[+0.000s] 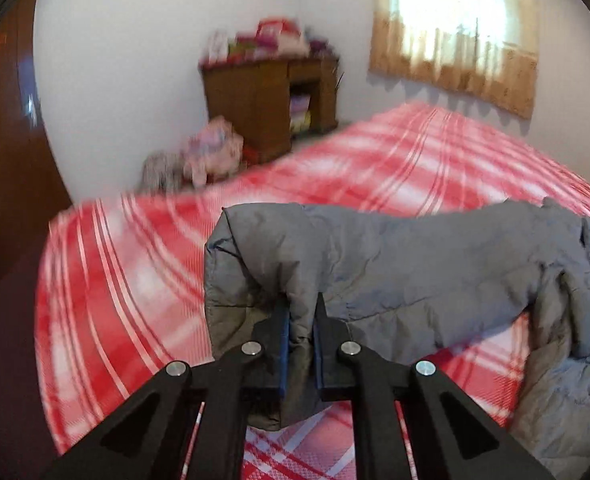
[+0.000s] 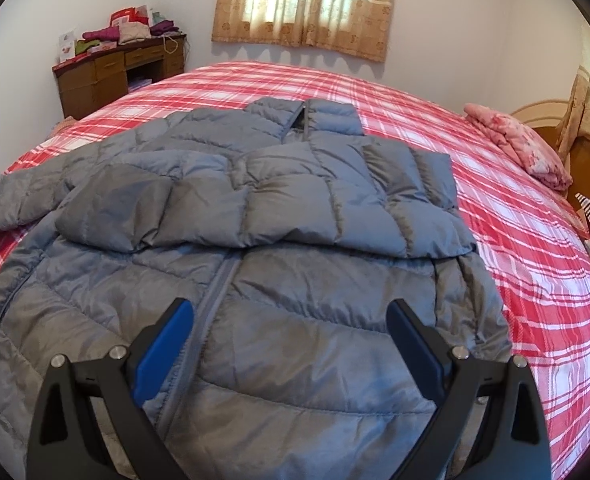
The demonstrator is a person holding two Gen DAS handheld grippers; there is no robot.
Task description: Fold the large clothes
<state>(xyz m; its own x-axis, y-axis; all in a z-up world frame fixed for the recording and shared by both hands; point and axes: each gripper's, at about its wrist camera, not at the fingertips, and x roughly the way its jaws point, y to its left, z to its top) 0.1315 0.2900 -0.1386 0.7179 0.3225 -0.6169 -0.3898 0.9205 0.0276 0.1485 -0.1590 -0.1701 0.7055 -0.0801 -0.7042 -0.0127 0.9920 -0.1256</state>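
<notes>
Your left gripper (image 1: 301, 326) has its blue pads (image 1: 282, 344) pinched tight on the cuff end of the grey jacket's sleeve (image 1: 375, 272), with a fold of fabric squeezed between them. From that grip the sleeve runs off to the right, lifted clear of the bedspread (image 1: 127, 280) beneath, and joins the rest of the jacket at the right edge of the left view. That view is smeared with blur around the sharp sleeve.

Your right gripper (image 2: 291, 320) stands wide open, with nothing between its blue pads (image 2: 163, 352). It hangs over the lower front of the jacket (image 2: 295, 344), one finger on each side of the zip (image 2: 215, 292), and you cannot tell whether the tips touch the cloth.

The jacket lies front up on the red-and-white checked bedspread, collar pointing towards the curtained window (image 2: 307, 0). Its right-hand sleeve (image 2: 255, 204) is folded across the chest.

A pink folded blanket (image 2: 523, 148) sits on the bed to the right, and a wooden desk (image 2: 115, 72) piled with clothes stands in the far left corner.
</notes>
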